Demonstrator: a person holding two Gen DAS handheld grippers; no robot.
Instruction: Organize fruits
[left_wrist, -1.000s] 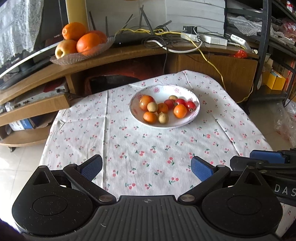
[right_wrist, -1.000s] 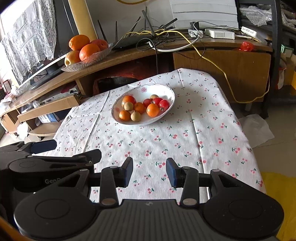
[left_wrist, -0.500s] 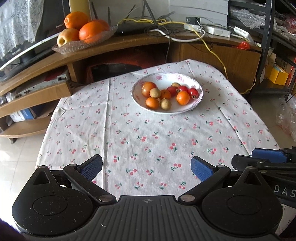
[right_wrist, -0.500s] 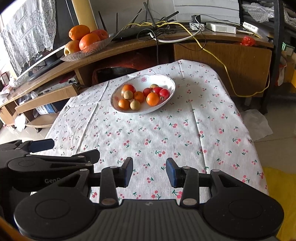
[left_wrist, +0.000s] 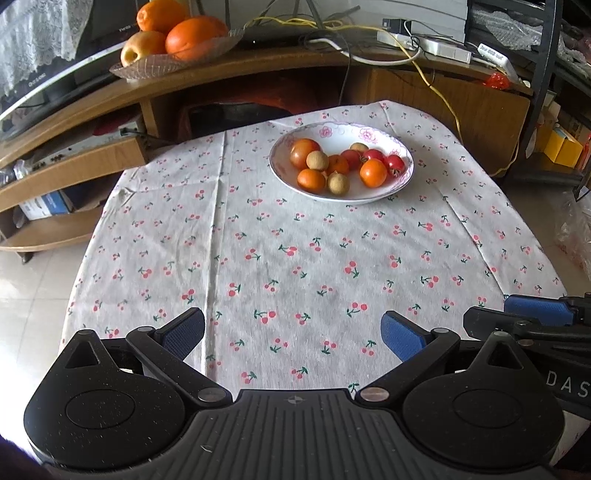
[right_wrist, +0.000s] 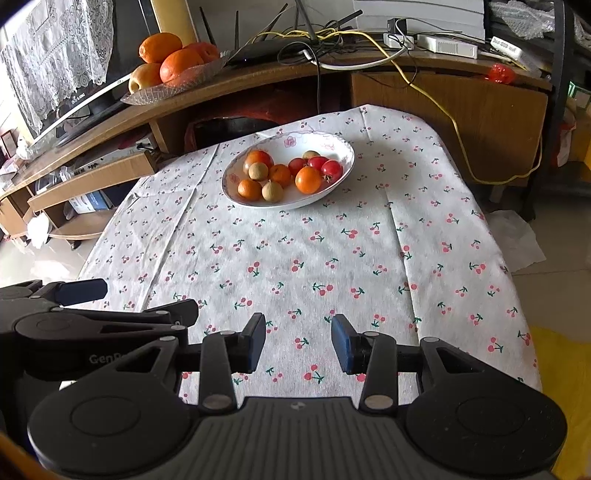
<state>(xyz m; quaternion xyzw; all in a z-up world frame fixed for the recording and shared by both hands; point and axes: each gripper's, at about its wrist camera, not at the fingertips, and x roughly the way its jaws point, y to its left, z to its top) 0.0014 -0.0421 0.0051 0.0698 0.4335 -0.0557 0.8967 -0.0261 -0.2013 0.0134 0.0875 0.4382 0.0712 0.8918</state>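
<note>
A white ceramic bowl with pink flower print on its rim (left_wrist: 400, 146) (right_wrist: 345, 147) stands on the far half of the bench, which is covered by a white cherry-print tablecloth (left_wrist: 295, 266) (right_wrist: 295, 258). The bowl contains small round orange fruits (left_wrist: 373, 172) (right_wrist: 308, 180), red cherry tomatoes (left_wrist: 394, 163) (right_wrist: 331, 168) and tan, rough-skinned round fruits (left_wrist: 338, 183) (right_wrist: 272, 191), all lying close together and touching. A clear glass dish (left_wrist: 155, 66) (right_wrist: 162, 90) sits on the curved wooden shelf unit (left_wrist: 258, 62) (right_wrist: 258, 74) behind the bench; it holds large oranges (left_wrist: 192, 33) (right_wrist: 181, 64) and a yellowish apple (left_wrist: 142, 46) (right_wrist: 146, 75).

The left gripper (left_wrist: 293, 332) hangs over the near edge of the bench with its blue-padded fingers (left_wrist: 400, 334) spread wide, holding nothing and touching nothing. The right gripper (right_wrist: 298, 341) is just beside it over the same edge; its fingers (right_wrist: 341, 341) are partly spread and hold nothing. Both grippers are well apart from the bowl.
</note>
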